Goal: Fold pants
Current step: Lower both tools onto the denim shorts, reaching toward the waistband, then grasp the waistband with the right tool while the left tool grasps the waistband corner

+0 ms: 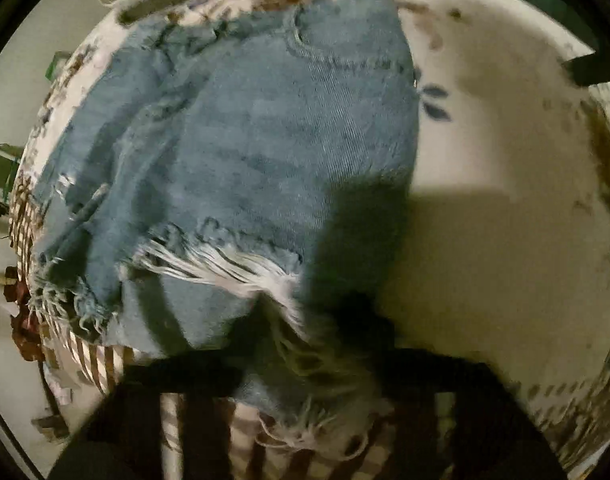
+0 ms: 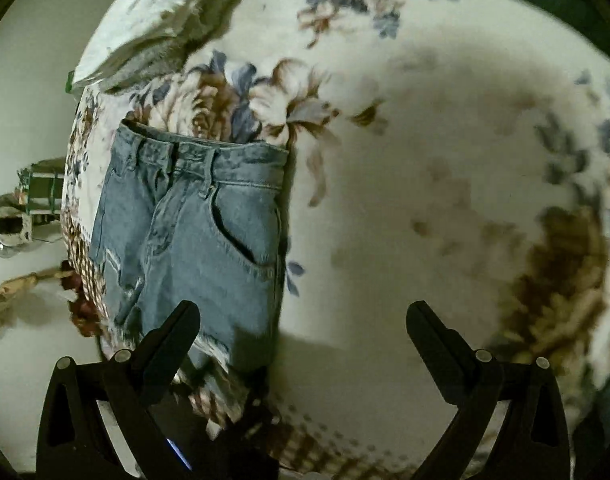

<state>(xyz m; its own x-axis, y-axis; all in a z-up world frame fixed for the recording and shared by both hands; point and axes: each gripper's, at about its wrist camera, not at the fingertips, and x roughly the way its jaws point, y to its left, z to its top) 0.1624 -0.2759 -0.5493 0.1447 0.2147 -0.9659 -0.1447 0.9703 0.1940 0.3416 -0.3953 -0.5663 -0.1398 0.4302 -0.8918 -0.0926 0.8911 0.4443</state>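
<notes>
Here, a floral bedspread (image 2: 425, 160) carries the denim pants (image 2: 193, 240) along the bed's left edge, waistband farthest away. The right hand-held gripper (image 2: 303, 320) hangs wide open, empty; the left hand-held gripper (image 1: 313, 364) seemingly pinches the frayed hem (image 1: 305, 412), likely for folding.

Right gripper (image 2: 303, 316): matte black plastic, two wedge-tipped fingers (image 2: 173, 332), triangular cut-outs in side plates, silver round pin heads at pivots. Left gripper (image 1: 305, 392): black, blurred, in shadow.
</notes>
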